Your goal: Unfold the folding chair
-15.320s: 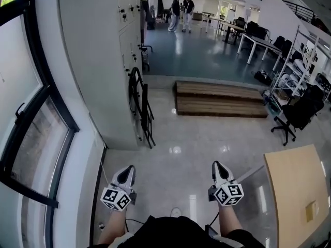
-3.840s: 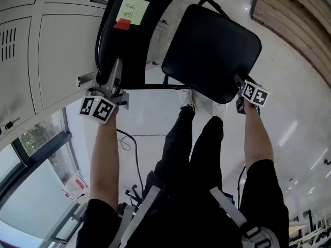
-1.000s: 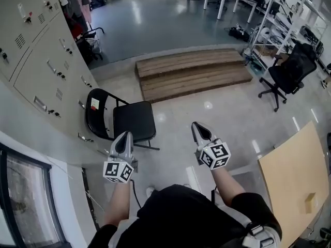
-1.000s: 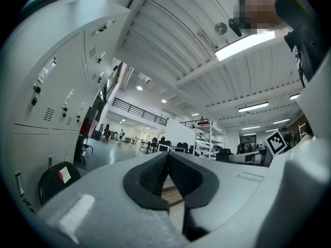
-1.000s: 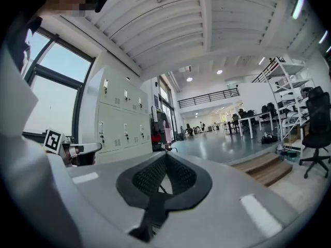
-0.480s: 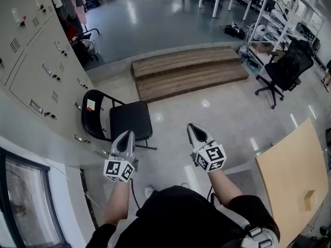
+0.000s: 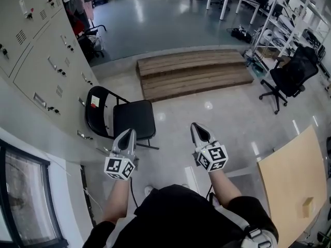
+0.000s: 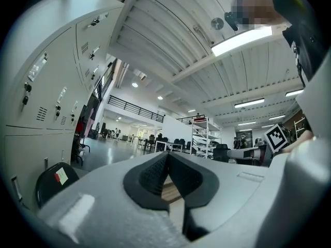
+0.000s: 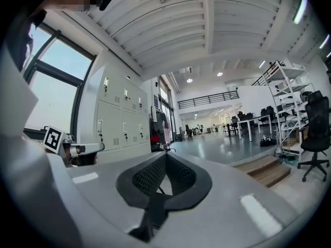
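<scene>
The black folding chair stands unfolded on the floor beside the lockers, its seat level and a yellow note on its backrest. My left gripper hovers just in front of the seat's near edge, shut and empty. The right gripper is also shut and empty, held to the right of the chair and apart from it. In the left gripper view the jaws meet at the tips and the chair's backrest shows low at the left. The right gripper view shows closed jaws holding nothing.
Grey lockers line the left, with a window below them. Wooden steps lie beyond the chair. A black office chair and metal shelving stand at the right. A light wooden tabletop fills the near right.
The chair, once folded against the lockers and later gripped by both grippers, now stands unfolded and released. Over the last second both grippers have hardly moved.
</scene>
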